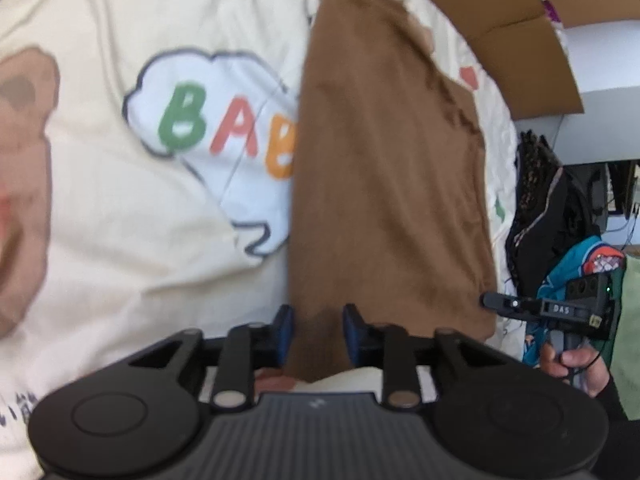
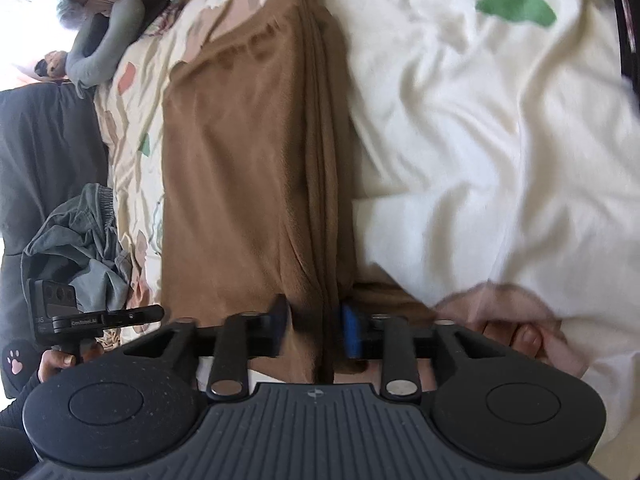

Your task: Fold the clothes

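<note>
- Gripping the near edge of the brown fleece-like garment (image 1: 384, 168), the left gripper (image 1: 318, 332) has cloth bunched between its blue-padded fingers (image 1: 285, 330); the jaws stand partly closed on that cloth.
- The right gripper (image 2: 316, 332) likewise clamps the same brown garment (image 2: 248, 160), here on the stacked layer edges that run along the garment's right side in the right wrist view.
- The garment lies as a long, narrow, multi-layered strip on a cream bedcover printed with a bear and coloured letters (image 1: 160, 220). Its long axis runs straight away from both grippers, near end in the jaws, far end toward the cardboard boxes (image 1: 516, 36).
- Both grippers hold the same near short end, close together; neither is nearer to the far end. The other gripper shows at the side of each view, (image 1: 560, 312) and (image 2: 80, 316), each held by a hand.
- Judgement: the strip fits either a lengthwise fold just completed or a garment being lifted for moving; the pictures do not settle which.
- A grey crumpled garment (image 2: 80, 240) lies beside the bedcover, apart from the brown one.
</note>
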A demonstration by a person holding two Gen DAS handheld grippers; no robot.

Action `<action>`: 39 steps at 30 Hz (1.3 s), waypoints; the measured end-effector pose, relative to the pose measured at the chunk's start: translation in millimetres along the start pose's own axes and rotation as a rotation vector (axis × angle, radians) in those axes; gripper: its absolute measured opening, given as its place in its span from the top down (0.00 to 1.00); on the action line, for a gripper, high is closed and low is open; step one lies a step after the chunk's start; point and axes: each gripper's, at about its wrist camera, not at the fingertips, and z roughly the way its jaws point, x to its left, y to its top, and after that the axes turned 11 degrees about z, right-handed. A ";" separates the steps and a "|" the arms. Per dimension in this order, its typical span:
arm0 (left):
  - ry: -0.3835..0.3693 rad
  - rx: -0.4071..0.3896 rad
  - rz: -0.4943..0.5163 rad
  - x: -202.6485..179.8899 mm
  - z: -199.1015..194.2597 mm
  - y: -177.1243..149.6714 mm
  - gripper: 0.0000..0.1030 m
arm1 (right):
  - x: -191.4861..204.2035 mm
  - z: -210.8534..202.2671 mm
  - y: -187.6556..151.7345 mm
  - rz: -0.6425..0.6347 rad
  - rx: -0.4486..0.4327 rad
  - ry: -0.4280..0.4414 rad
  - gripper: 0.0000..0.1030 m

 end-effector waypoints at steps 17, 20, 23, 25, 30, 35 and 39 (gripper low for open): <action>0.056 -0.063 0.021 -0.6 6.3 36.0 0.61 | 24.5 7.6 49.0 -0.058 -0.149 -0.038 0.47; 0.063 -0.070 0.030 -1.6 9.6 43.0 0.59 | 28.9 15.7 61.9 -0.085 -0.153 -0.047 0.47; 0.071 -0.078 0.041 -4.5 12.8 50.9 0.59 | 28.1 20.1 70.3 -0.094 -0.161 -0.079 0.47; 0.079 -0.086 0.052 -4.9 14.1 56.0 0.59 | 22.6 19.3 73.0 -0.078 -0.175 -0.097 0.48; 0.105 -0.111 0.059 -2.3 15.7 68.1 0.59 | 11.0 16.8 79.3 -0.039 -0.204 -0.127 0.50; 0.108 -0.136 0.061 1.3 12.9 78.3 0.59 | 15.5 10.5 84.2 -0.038 -0.210 -0.077 0.49; 0.118 -0.155 0.063 3.5 12.6 88.5 0.59 | 26.5 5.8 93.0 -0.046 -0.242 -0.040 0.48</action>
